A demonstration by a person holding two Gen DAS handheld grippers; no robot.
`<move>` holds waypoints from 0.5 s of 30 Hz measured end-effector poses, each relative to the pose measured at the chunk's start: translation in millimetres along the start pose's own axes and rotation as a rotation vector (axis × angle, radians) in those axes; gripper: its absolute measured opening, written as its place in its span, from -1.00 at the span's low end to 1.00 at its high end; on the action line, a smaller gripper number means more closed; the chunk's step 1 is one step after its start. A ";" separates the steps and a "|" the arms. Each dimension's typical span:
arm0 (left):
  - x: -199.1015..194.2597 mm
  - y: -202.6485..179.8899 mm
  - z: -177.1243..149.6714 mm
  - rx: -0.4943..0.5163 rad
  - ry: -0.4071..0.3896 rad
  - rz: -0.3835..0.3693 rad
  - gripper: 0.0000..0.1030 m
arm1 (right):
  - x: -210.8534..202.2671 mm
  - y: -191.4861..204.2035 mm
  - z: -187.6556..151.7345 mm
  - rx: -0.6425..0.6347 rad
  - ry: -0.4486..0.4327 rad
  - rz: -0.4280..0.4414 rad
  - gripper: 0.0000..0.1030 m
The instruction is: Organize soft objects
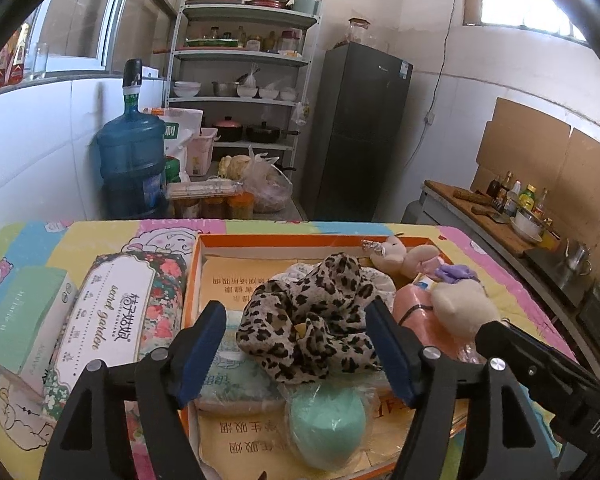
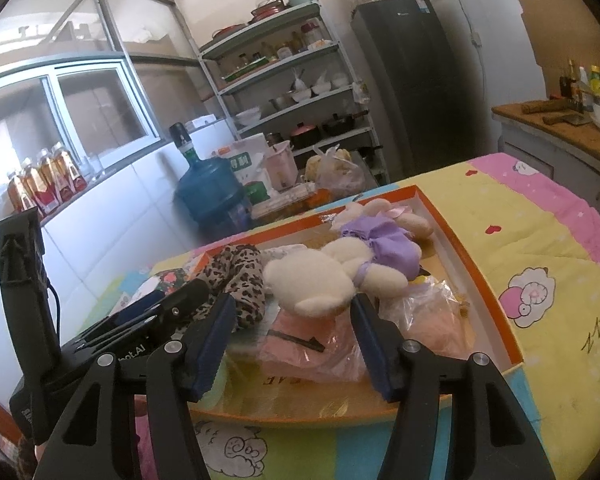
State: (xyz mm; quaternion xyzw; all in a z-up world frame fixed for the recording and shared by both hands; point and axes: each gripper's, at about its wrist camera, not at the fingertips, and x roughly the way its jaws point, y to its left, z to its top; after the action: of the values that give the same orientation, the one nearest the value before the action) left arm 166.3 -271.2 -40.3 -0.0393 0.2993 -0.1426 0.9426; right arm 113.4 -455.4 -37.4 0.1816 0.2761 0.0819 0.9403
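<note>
An orange-rimmed shallow box (image 1: 198,280) (image 2: 476,264) lies on the patterned tablecloth and holds soft items. A leopard-print scarf (image 1: 312,316) (image 2: 236,276) is bunched in its middle. A cream plush bunny in a purple dress (image 1: 456,292) (image 2: 340,264) lies at the right. A pink bagged cloth (image 1: 416,320) (image 2: 312,344) lies under it. A mint green round item (image 1: 326,428) sits at the front. My left gripper (image 1: 296,344) is open around the scarf. My right gripper (image 2: 292,340) is open over the pink cloth, below the bunny's head.
A floral tissue pack (image 1: 116,320) and a green tissue box (image 1: 24,320) lie left of the box. Behind the table stand a blue water jug (image 1: 132,164), a shelf rack (image 1: 244,80) and a dark fridge (image 1: 360,132). A counter (image 1: 512,232) runs along the right.
</note>
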 end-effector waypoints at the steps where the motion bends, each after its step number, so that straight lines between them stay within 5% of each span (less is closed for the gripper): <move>1: -1.5 0.3 0.5 0.001 -0.002 -0.001 0.40 | -2.4 1.1 0.0 -0.003 -0.004 -0.001 0.20; 15: -33.1 0.6 1.8 0.013 -0.045 -0.006 0.40 | -27.2 16.6 0.6 -0.024 -0.043 -0.009 0.20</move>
State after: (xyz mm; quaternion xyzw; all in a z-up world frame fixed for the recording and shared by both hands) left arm 141.7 -261.0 -20.7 -0.0372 0.2769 -0.1466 0.9489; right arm 90.1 -447.2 -17.2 0.1706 0.2556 0.0770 0.9485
